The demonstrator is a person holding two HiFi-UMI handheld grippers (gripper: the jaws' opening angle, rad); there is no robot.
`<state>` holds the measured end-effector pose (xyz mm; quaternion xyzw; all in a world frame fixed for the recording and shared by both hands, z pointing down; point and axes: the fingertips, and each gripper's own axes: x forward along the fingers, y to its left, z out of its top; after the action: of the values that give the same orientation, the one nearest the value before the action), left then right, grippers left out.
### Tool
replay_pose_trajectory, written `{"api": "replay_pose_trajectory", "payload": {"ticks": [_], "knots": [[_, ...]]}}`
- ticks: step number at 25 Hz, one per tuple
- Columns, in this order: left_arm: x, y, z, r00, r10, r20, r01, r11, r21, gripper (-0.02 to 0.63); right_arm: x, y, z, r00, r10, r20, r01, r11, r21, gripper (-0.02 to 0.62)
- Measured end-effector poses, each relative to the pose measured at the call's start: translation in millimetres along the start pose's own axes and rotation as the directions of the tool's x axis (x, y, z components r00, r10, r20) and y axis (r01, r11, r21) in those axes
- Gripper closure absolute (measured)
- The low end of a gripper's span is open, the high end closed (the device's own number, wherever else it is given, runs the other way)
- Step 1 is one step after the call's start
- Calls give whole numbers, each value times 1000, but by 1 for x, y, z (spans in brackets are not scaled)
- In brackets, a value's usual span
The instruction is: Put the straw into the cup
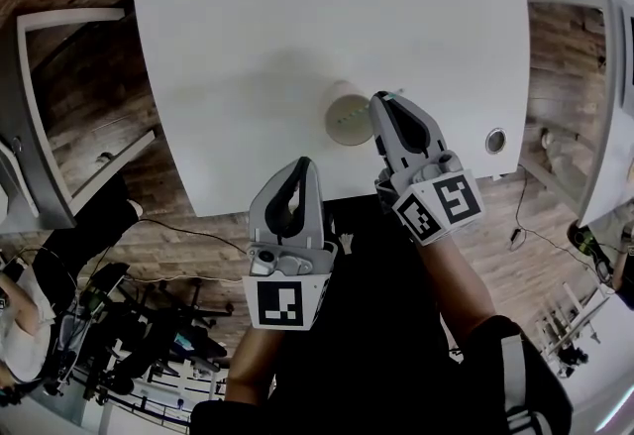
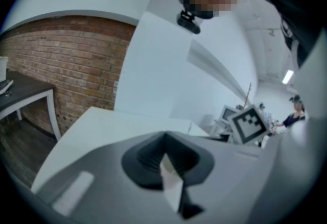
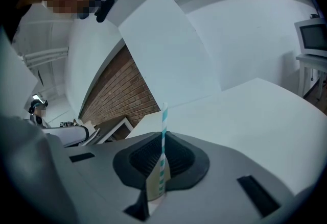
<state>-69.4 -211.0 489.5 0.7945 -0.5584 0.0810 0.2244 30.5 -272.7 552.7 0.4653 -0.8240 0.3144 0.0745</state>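
A pale paper cup (image 1: 348, 115) stands upright on the white table (image 1: 297, 17), near its front edge. My right gripper (image 1: 381, 102) sits just right of the cup's rim, shut on a teal-and-white striped straw (image 1: 392, 93). In the right gripper view the straw (image 3: 164, 126) rises upright from between the closed jaws of the right gripper (image 3: 157, 167). My left gripper (image 1: 303, 165) hovers at the table's front edge, below and left of the cup, with its jaws together. The left gripper (image 2: 166, 146) shows a pale sliver in its slit; I cannot tell what that is.
A round metal grommet (image 1: 495, 140) is set in the table at the front right. A white frame (image 1: 69, 106) stands on the wooden floor at the left, with desks and equipment beyond. A brick wall (image 2: 66, 59) and a dark table (image 2: 20, 90) lie further off.
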Motion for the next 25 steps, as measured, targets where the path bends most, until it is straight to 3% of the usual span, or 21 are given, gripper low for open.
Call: {"api": "replay_pose_trajectory", "payload": {"ticks": [25], "knots": [[4, 1, -4, 1000, 6, -10, -6, 1000, -16, 601, 8, -5, -1, 999, 35, -38, -35, 999, 4, 575]]}}
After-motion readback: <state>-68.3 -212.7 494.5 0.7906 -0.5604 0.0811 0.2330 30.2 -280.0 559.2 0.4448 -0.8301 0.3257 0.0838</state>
